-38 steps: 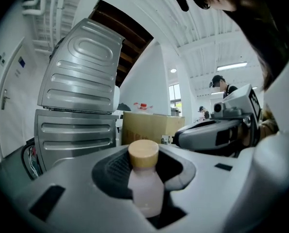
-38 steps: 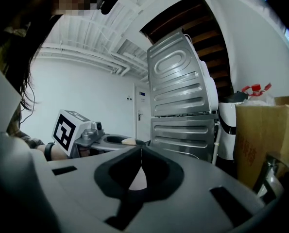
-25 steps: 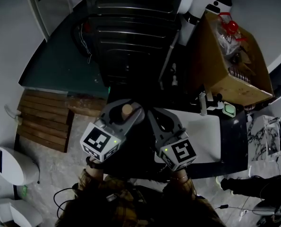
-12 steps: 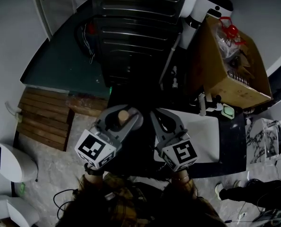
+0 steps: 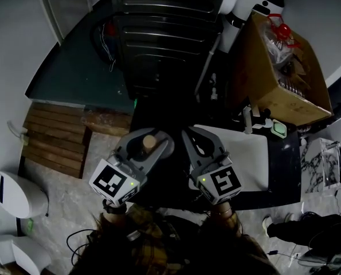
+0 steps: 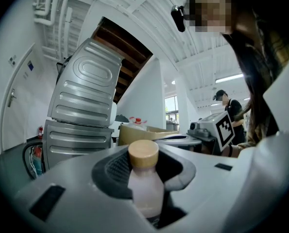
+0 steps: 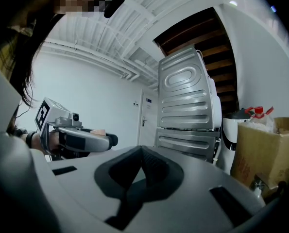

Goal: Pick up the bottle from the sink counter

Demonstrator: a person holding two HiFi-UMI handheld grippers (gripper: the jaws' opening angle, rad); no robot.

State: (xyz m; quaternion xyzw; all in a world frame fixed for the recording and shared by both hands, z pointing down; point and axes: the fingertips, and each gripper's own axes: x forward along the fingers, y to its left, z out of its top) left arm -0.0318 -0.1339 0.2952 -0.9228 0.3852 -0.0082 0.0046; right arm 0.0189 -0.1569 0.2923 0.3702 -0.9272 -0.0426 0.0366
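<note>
Inside the left claw (image 5: 149, 144), gripped upright, sits the bottle (image 6: 144, 181); the right claw (image 7: 141, 165) is clenched empty.

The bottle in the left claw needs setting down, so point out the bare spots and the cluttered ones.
Bare: the white surface right of the right claw, up to the dark counter strip. Crowded: its far edge, where small fittings and a green-topped item sit below the cardboard box.
</note>
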